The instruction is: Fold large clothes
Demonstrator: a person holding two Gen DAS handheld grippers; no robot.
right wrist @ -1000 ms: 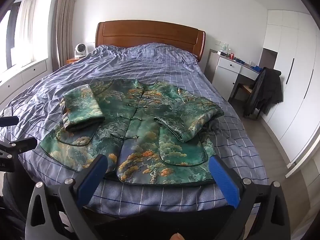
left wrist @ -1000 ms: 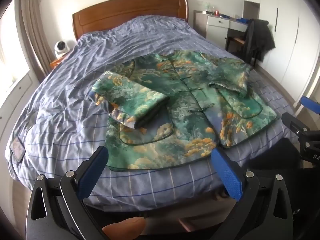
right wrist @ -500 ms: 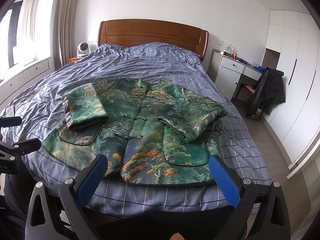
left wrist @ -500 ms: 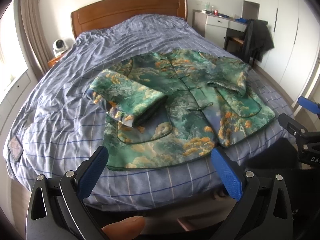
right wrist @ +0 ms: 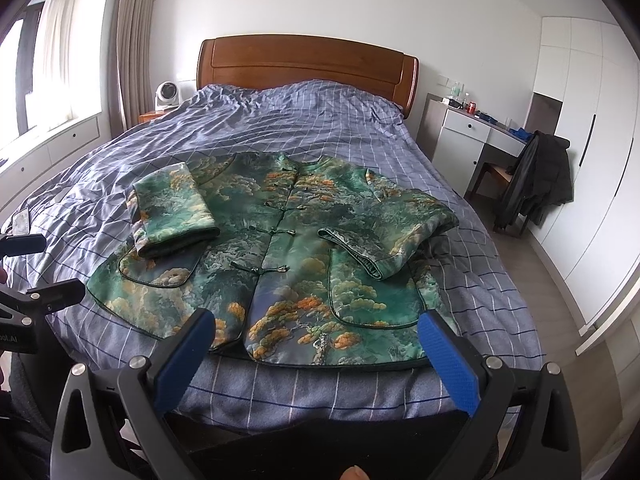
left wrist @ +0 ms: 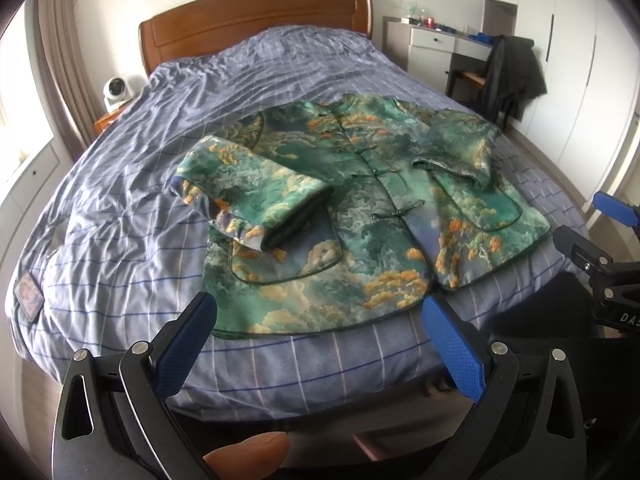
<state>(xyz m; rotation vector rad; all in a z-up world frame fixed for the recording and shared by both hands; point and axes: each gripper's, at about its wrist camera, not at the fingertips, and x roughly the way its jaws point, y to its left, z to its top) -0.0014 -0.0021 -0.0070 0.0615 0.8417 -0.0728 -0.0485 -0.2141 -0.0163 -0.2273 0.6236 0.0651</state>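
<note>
Right now the green jacket (right wrist: 280, 256) lies flat on the bed (right wrist: 320, 128), front side up, with its bottom edge near the foot of the bed. Both sleeves are already folded in over the front. The left sleeve (right wrist: 172, 212) lies on the left side and the right sleeve (right wrist: 384, 232) lies on the right side.

The left gripper (left wrist: 320, 340) has its blue fingers (left wrist: 186, 344) wide apart and holds nothing. The right gripper (right wrist: 316, 344) is wide apart too and holds nothing. Both hang just off the near edge of the bed, not touching the jacket.

I think the jacket is soft but thick and a bit puffy, so it will bend in fat rolls, not sharp lines. Its shiny cloth looks slippery. A good place to grab seems to be the bottom edge (right wrist: 328, 362), one corner for each gripper. Pinch deep enough, or the slick cloth may slide out and the sleeves may flop open.
</note>
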